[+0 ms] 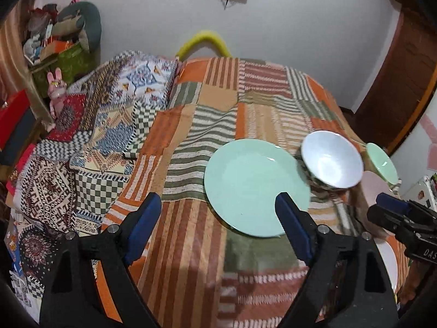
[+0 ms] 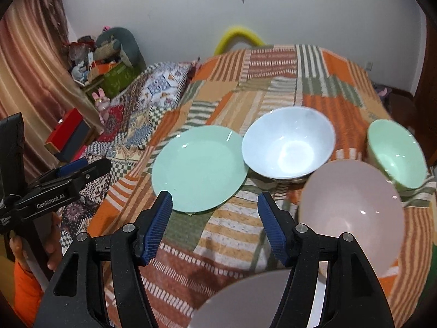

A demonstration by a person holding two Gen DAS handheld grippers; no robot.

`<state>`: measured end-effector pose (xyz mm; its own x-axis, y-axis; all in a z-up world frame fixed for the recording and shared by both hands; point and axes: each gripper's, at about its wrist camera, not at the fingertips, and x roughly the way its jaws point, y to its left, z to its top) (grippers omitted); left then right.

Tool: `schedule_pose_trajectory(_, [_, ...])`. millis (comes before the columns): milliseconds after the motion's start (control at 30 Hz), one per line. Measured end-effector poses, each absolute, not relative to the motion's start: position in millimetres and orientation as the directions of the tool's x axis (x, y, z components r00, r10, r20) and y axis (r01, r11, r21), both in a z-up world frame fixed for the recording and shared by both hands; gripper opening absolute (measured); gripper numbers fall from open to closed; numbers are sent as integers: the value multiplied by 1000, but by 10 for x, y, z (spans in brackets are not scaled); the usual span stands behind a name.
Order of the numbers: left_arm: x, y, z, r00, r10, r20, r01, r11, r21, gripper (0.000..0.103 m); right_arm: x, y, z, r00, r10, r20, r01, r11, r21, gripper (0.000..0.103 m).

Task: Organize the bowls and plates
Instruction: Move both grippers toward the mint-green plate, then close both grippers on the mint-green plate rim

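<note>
Both grippers hang empty over the patchwork-quilted bed (image 1: 191, 246), the left gripper (image 1: 218, 218) spread wide, the right gripper (image 2: 215, 218) about half open. Between pale blue glossy bowl (image 2: 286, 147) and the bed's left side lies the round mint-green plate (image 1: 254, 186). Only the right view fully shows the pink bowl (image 2: 352, 213), small green bowl (image 2: 396, 153) and grey-white plate rim (image 2: 245, 300).

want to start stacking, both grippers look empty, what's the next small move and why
Probably ease the left gripper, open and empty, forward to straddle the near rim of the flat mint-green plate lying just ahead of it on the striped patchwork cloth. The right gripper is open too.
</note>
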<state>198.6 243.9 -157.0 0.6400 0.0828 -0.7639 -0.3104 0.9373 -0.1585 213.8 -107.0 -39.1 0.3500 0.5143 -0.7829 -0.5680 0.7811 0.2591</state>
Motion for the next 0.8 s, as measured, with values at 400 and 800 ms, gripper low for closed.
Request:
schedule_pose_trajectory(400, [2700,2768,-2268,536,-10,-844,-300,933,-201,41,2584,-755,-916,231,404,-885,-527,817,235,39])
schedule_pose_trajectory(800, [3017,2887,-2647,491,-135,-861,-277,913,-300,30,2758,-635,-1223,166,348,-922,-487,842,230,37])
